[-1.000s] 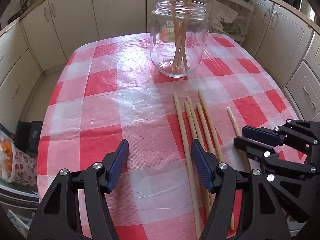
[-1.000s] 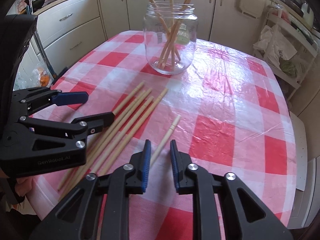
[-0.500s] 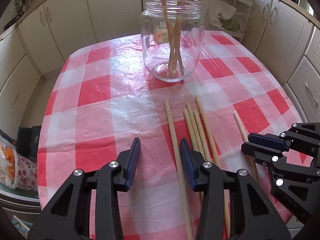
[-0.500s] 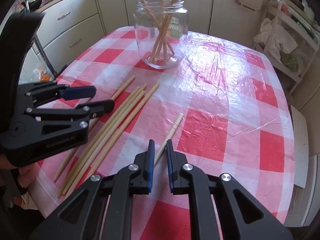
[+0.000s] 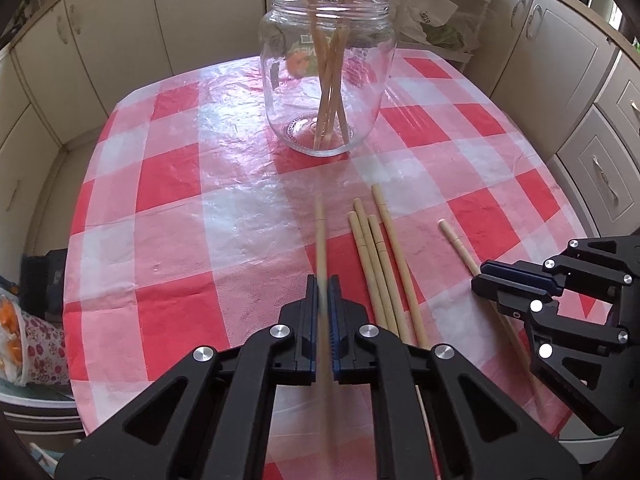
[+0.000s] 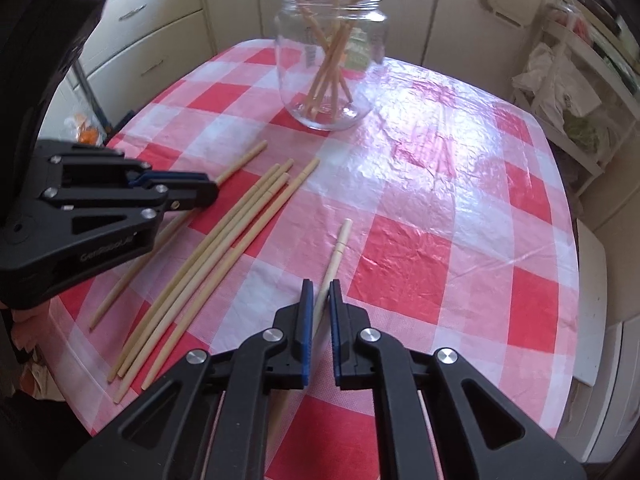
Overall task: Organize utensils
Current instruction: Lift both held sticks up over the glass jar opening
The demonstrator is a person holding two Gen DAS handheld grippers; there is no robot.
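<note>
I had several chopsticks standing in the far jar [image 5: 328, 80]. My left gripper [image 5: 323, 300] pinched the leftmost chopstick [image 5: 319, 232], my right gripper [image 6: 318, 304] the lone right chopstick [image 6: 338, 248]; four loose chopsticks [image 5: 380, 256] remained between.

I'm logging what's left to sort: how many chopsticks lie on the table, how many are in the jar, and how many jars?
Chopsticks on the table: 6
Chopsticks in the jar: 4
Jar: 1
Total: 11
</note>
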